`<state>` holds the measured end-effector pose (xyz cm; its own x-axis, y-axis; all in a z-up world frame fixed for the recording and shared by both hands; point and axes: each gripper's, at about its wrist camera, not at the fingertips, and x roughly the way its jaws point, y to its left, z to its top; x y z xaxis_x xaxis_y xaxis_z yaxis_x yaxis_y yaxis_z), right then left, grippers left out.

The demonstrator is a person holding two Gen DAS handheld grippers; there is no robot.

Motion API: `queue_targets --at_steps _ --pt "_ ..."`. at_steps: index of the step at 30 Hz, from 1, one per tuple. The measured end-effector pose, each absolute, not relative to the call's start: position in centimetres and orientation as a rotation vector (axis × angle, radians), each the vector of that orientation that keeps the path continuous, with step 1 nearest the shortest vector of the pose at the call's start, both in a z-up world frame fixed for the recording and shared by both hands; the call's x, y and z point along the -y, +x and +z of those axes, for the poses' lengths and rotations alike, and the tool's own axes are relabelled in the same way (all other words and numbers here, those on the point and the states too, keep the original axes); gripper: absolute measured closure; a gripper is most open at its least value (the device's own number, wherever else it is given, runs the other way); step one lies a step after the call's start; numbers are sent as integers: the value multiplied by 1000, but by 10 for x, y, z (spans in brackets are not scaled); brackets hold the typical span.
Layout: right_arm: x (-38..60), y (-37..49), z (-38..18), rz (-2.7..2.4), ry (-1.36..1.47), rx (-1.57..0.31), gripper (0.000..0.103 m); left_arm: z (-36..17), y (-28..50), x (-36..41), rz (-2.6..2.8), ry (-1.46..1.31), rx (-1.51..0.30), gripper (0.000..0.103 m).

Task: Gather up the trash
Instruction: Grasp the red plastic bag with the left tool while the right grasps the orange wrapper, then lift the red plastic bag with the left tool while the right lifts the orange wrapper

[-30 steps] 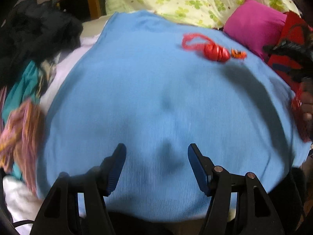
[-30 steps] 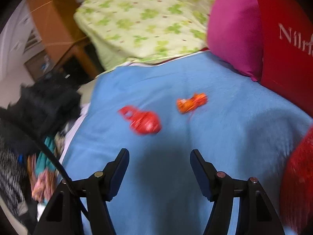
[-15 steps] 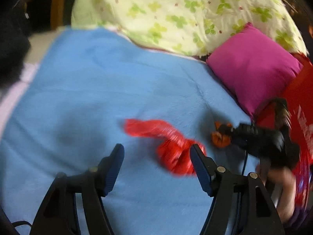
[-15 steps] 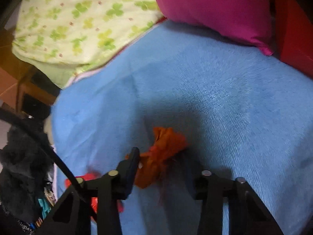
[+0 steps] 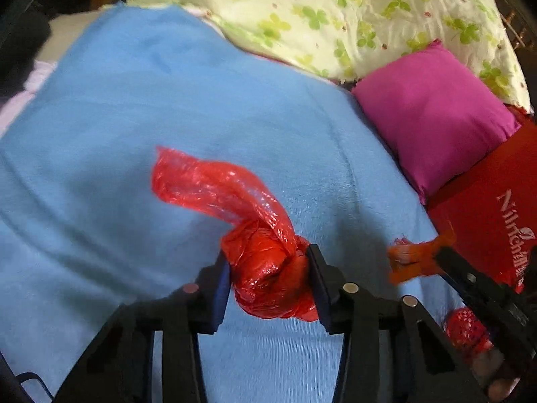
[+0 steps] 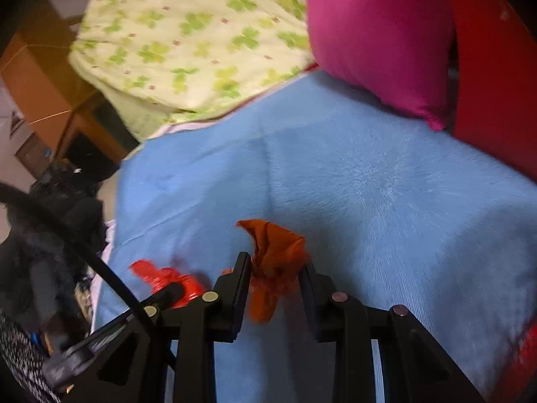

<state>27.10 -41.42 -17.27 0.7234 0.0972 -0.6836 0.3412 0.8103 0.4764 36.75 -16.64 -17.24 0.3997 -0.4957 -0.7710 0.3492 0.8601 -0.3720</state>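
Observation:
A crumpled red plastic bag (image 5: 235, 194) lies on the blue blanket (image 5: 134, 117), its long tail stretching up and left. Its knotted lump sits between the pads of my left gripper (image 5: 268, 263), whose jaws are closing and touch it on both sides. An orange scrap of wrapper (image 6: 273, 252) stands pinched in my right gripper (image 6: 274, 270), which is shut on it. In the left wrist view the same orange scrap (image 5: 407, 258) shows at the tip of the right gripper (image 5: 439, 257). The red bag (image 6: 157, 277) appears low on the left in the right wrist view.
A pink cushion (image 5: 433, 114) and a clover-print quilt (image 5: 335, 16) border the blanket at the back. A red bag with white lettering (image 5: 493, 208) stands at the right. Dark clothes (image 6: 50, 221) are piled off the left edge. A red crumpled thing (image 5: 466, 329) lies by a hand.
My left gripper swept across the blanket to the red bag and narrowed around its knot. My right gripper reached the orange scrap and shut on it.

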Motion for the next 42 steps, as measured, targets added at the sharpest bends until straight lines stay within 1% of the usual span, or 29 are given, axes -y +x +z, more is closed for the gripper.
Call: queue_targets --at_steps 4,9,13,16,17,18,19,20,22,24,25,26,27,30,34,37,39,40,41,42 --pt "383 222 -133 -89 567 -686 74 -126 321 138 -541 -145 -918 59" --pt "353 154 -80 -36 492 -562 74 -70 245 123 -544 -20 -768 58" --pt "342 103 -45 -15 467 -483 74 -52 198 118 -534 55 -675 58" --pt "333 80 -30 -37 412 -494 73 -60 185 107 -515 67 -712 58" --pt "332 76 -29 -37 408 -504 68 -64 180 103 -508 75 -717 58" --pt "333 76 -31 -36 413 -517 41 -69 176 99 -500 87 -719 58" --pt "335 78 -34 -39 425 -529 24 -72 171 94 -497 94 -719 58" --pt "338 82 -42 -49 460 -535 12 -77 166 88 -498 104 -717 58" --pt "345 93 -60 -32 511 -538 12 -85 170 88 -497 116 -715 57" --pt "350 115 -81 -11 559 -596 16 -94 171 80 -500 124 -718 57" --pt "351 123 -90 -13 577 -618 19 -97 175 81 -501 130 -719 57" --pt "352 144 -106 -13 598 -664 32 -102 178 79 -501 141 -717 57" --pt "353 158 -117 -12 604 -697 41 -105 179 78 -502 147 -715 57" --pt "356 210 -161 -34 647 -805 42 -117 187 71 -521 152 -717 57" --pt "372 264 -206 -99 766 -873 42 -132 203 61 -517 144 -743 57" --pt "382 296 -230 -178 843 -922 42 -141 213 57 -506 148 -760 57" --pt "383 307 -229 -224 834 -893 42 -146 215 57 -506 150 -768 57" --pt "377 314 -225 -249 777 -900 47 -146 215 58 -505 150 -771 57" --pt "373 320 -222 -262 730 -912 63 -146 216 59 -505 148 -774 57" --pt "365 326 -221 -258 676 -934 63 -145 215 60 -508 146 -775 57"
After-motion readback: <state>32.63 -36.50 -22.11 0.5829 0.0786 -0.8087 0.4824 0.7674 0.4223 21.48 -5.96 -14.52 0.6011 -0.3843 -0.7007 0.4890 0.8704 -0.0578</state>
